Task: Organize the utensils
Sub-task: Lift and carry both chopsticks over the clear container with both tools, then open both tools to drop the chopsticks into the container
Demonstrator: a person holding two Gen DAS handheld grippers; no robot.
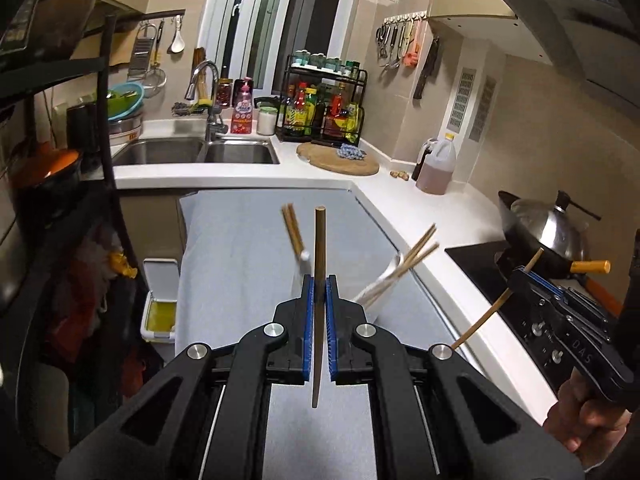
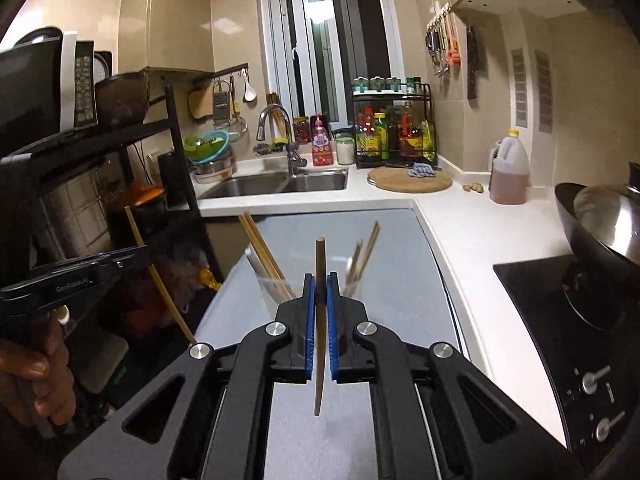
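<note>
One chopstick (image 1: pixel 319 280) stands pinched in the left gripper (image 1: pixel 319 292), another chopstick (image 2: pixel 320 320) in the right gripper (image 2: pixel 319 292), both above the grey table (image 1: pixel 240 260). Only the left view shows the wok's orange handle (image 1: pixel 590 267); only the right view shows the microwave (image 2: pixel 44 84).

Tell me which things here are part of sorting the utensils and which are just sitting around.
In the job: left tongs and right tongs, each gripping a chopstick; clear cups holding chopsticks.
Sitting around: cutting board, oil jug, wok.
</note>
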